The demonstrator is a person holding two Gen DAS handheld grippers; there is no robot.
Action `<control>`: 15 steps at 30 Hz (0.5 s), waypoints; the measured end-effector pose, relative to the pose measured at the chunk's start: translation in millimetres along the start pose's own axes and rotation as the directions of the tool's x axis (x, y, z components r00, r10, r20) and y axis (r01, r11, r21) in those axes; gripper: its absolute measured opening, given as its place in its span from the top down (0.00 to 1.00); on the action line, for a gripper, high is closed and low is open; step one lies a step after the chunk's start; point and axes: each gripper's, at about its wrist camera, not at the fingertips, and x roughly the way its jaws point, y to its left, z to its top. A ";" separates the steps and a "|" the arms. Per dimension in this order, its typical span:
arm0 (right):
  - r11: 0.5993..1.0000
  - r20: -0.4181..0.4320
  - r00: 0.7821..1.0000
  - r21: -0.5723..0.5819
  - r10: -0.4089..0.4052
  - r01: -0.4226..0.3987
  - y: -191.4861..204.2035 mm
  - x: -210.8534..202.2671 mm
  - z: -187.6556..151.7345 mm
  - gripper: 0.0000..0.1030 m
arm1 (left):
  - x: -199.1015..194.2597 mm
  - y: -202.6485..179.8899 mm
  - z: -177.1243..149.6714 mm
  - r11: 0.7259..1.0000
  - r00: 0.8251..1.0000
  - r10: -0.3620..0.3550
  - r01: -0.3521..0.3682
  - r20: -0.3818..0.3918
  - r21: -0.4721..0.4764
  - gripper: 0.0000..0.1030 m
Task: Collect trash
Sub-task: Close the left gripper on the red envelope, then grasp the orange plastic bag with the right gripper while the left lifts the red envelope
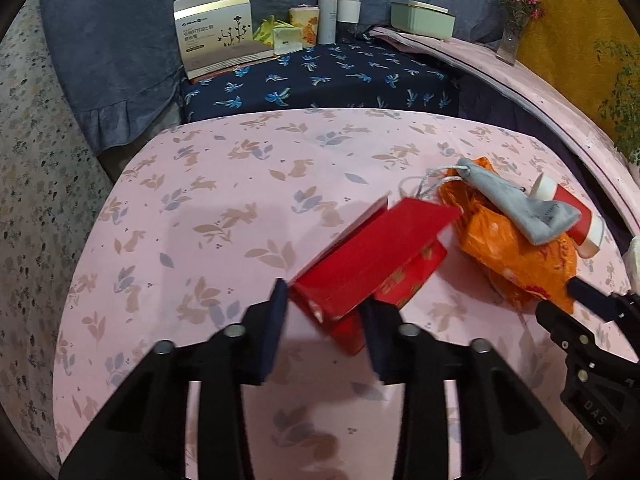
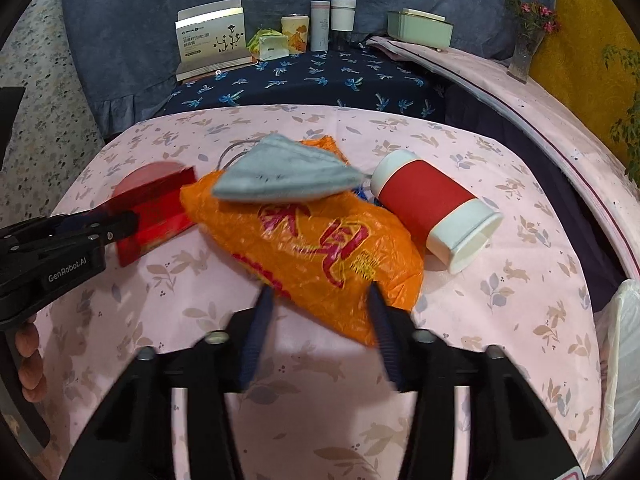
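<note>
A red paper box [image 1: 372, 260] lies on the pink rabbit-print cloth [image 1: 224, 216]; my left gripper [image 1: 326, 300] is open with its fingers either side of the box's near end. An orange plastic bag [image 2: 316, 240] lies in the middle, with a grey face mask [image 2: 280, 176] on top. A red-and-white paper cup [image 2: 436, 204] lies on its side to the bag's right. My right gripper [image 2: 320, 300] is open, its fingers straddling the bag's near edge. The red box also shows in the right wrist view [image 2: 156, 208], with the left gripper [image 2: 120, 224] at it.
Behind the pink table is a dark blue printed surface [image 1: 320, 76] with a white carton [image 1: 216, 32], tins and bottles [image 1: 340, 12]. A pale green box [image 1: 422, 20] and a flower vase [image 1: 510, 40] stand on the ledge at right. A white bag [image 2: 624, 352] hangs at the right edge.
</note>
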 end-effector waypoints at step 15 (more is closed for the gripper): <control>0.994 0.005 0.998 0.094 0.063 -0.063 -25.2 -28.1 -7.5 0.57 | -25.3 -21.6 -10.7 0.992 0.994 -0.103 0.101 -0.019 -0.077 0.81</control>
